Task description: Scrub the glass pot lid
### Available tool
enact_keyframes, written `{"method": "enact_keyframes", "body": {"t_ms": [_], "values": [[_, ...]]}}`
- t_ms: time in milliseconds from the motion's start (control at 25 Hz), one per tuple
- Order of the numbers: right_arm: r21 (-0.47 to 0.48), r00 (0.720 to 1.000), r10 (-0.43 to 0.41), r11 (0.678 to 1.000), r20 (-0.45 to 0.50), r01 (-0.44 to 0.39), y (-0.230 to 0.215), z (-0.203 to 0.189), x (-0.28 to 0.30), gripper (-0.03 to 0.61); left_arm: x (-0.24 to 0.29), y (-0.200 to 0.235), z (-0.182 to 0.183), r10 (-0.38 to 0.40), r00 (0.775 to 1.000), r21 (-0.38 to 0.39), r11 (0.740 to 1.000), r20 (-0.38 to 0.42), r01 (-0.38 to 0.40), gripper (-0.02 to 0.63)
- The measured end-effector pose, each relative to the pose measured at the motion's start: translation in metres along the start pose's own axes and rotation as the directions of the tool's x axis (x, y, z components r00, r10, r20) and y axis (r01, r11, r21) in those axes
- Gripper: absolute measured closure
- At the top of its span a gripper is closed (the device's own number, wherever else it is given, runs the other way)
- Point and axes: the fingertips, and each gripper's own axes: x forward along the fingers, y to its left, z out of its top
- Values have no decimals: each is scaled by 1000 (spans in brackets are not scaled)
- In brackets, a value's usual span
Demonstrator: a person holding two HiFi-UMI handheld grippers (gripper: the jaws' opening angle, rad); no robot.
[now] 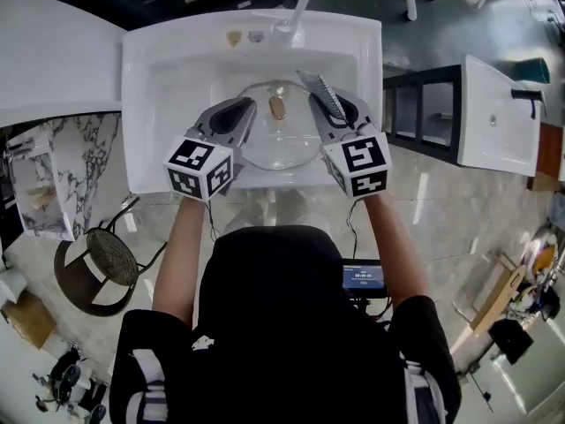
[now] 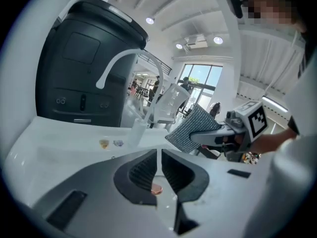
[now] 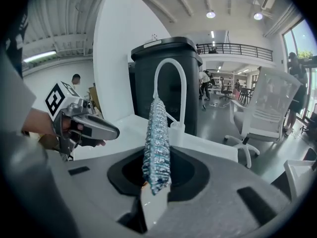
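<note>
Head view. Sink [image 1: 141, 104], white, with faucet [image 1: 300, 3] at its far edge. Lid [image 1: 291, 144], glass, lies in the basin with its brown knob [image 1: 277, 107] up. Left gripper [image 1: 245, 111] is over the lid's left rim. Right gripper [image 1: 320, 104] is over its right rim and carries a grey cloth [image 1: 323, 94].

Left gripper view. Left gripper [image 2: 158, 155]: jaws closed together, with only a thin slit between the pads. The knob [image 2: 156, 188] shows in the gap low between them. To the right, the right gripper [image 2: 198, 135] holds the cloth [image 2: 190, 125].

Right gripper view. Right gripper [image 3: 157, 182]: jaws clamped on the cloth [image 3: 157, 138], which stands upright and edge-on. Left gripper [image 3: 111, 131] is at left, faucet [image 3: 171, 68] beyond.
</note>
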Motion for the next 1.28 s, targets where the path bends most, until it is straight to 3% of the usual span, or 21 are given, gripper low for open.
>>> {"method": "enact_keyframes", "body": {"t_ms": [200,480,520,600,1000,1280], "values": [[4,996,43,999,-74,-42,4,-32,15,510,16,4,-43,-41,990,29,999,-132,46,607],[26,989,75,997,-125,-73,10,-64,27,509,30,7,-106,-78,934,99,988,-349,120,604],[31,988,79,997,-132,-76,10,-68,29,509,32,7,-114,-85,921,105,985,-379,134,590],[33,985,84,996,-151,-80,9,-76,32,510,35,8,-129,-105,896,105,981,-432,166,485],[46,973,106,994,-204,-98,9,-103,40,509,48,22,-155,-120,837,113,971,-533,211,363],[38,970,115,993,-215,-109,13,-109,41,509,55,26,-167,-115,809,116,968,-577,221,334]]}}
